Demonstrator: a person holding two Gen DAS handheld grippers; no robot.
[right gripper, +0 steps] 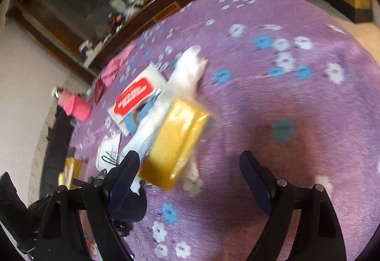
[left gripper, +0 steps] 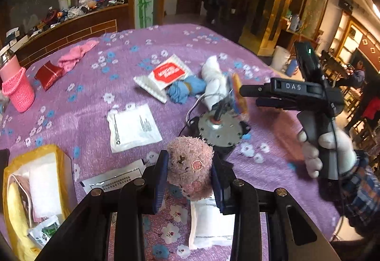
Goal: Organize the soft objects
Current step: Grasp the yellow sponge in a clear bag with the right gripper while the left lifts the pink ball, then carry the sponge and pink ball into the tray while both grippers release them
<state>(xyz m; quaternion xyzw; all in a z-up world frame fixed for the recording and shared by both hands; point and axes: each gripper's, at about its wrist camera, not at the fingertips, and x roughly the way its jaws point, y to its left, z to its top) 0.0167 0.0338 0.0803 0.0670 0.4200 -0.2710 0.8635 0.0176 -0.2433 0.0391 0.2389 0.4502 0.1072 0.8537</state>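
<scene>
Nearest the lens, a fuzzy pink plush toy point(left gripper: 190, 166) is pinched between the two pads of the left gripper point(left gripper: 188, 174), clamped on its sides just above the purple floral tablecloth point(left gripper: 83, 118). It looks very light and squashy, so a mid-body pinch like this one should be plenty (the pile is fluffy, so slipping seems unlikely, though a loose hold on the fur alone could let it sag).

Just left of it a yellow bag point(left gripper: 33, 189) with soft items already inside is seen, likely the place things get sorted into. A little further out a flat white packet point(left gripper: 134, 128) is lying, thin and floppy, best taken by an edge. Beside the toy there's a round metal motor-like part point(left gripper: 219, 128) with wires, clearly not soft.

Further back, a red-labelled tissue pack point(left gripper: 166, 75), a blue cloth bundle point(left gripper: 186, 90) and a white sock-like cloth point(left gripper: 215, 80) are heaped together.

The right gripper point(right gripper: 190, 173) is held with fingers wide apart over the cloth, nothing gripped; a yellow plastic-wrapped pack point(right gripper: 178, 139) lies just ahead (blurred).
</scene>
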